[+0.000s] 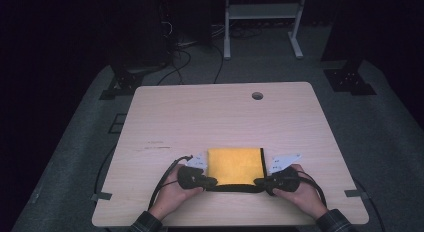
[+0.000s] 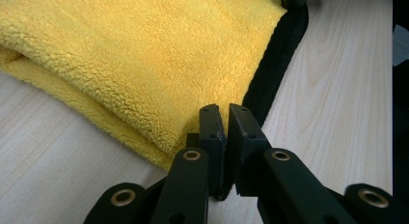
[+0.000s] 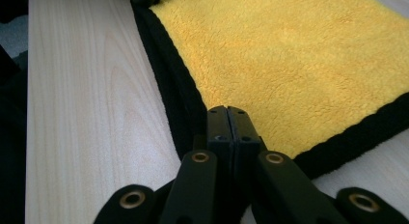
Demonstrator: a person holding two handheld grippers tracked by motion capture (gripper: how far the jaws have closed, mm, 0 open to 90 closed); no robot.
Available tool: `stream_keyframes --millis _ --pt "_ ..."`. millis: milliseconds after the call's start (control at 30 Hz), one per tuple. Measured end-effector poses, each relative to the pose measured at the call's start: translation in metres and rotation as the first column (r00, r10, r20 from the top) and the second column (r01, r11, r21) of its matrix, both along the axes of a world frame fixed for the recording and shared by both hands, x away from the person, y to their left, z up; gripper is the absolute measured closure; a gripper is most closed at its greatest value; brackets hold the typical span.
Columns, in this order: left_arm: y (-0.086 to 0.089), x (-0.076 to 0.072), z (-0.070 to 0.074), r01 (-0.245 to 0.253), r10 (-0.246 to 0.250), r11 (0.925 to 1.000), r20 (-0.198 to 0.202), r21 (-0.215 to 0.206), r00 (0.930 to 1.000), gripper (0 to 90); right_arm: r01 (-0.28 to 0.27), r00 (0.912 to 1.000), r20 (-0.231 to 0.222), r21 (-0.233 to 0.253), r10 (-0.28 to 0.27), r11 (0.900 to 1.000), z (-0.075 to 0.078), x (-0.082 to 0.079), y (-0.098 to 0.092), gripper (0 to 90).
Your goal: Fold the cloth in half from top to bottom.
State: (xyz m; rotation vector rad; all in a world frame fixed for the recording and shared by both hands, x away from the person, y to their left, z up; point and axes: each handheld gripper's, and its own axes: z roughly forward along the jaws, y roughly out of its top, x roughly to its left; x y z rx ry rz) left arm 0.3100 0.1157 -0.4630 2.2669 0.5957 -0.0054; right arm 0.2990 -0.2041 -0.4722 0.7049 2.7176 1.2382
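Note:
A folded yellow towel (image 1: 234, 164) with black trim lies near the front middle of the table. My left gripper (image 1: 212, 182) is at its near left corner, my right gripper (image 1: 257, 182) at its near right corner. In the left gripper view the jaws (image 2: 227, 110) are pressed almost together on the towel (image 2: 144, 64) where the fluffy fold meets the black edge. In the right gripper view the jaws (image 3: 227, 110) are fully shut on the black-trimmed corner of the towel (image 3: 289, 64). A hand holds each gripper.
The light wooden table (image 1: 220, 112) has a round cable hole (image 1: 257, 96) at the back. Bits of tape (image 1: 102, 196) mark its front corners. Behind the table, a white frame (image 1: 262, 12) and cables (image 1: 175, 57) are on the floor.

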Motion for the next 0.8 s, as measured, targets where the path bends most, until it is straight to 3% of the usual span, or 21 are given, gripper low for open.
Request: stream_keyframes --millis 167,367,567,800 --pt "0.006 -0.002 0.012 -0.033 0.035 0.9986 0.059 -0.041 0.9976 59.7 0.071 0.9967 0.037 0.053 -0.073 0.996 0.005 0.004 -0.009 61.2" --pt "0.02 0.003 0.02 -0.114 0.121 0.9911 0.117 -0.07 0.9857 35.7 0.171 0.9827 0.058 0.08 -0.176 0.982 0.008 0.013 -0.022 41.5" --pt "0.039 0.005 0.022 -0.184 0.192 0.9803 0.134 -0.073 0.9722 23.6 0.233 0.9668 0.083 0.105 -0.242 0.967 0.012 0.015 -0.037 32.3" --pt "0.069 0.001 0.021 -0.26 0.265 0.9643 0.155 -0.051 0.9518 18.1 0.311 0.9421 0.101 0.094 -0.32 0.946 0.013 0.016 -0.055 27.2"
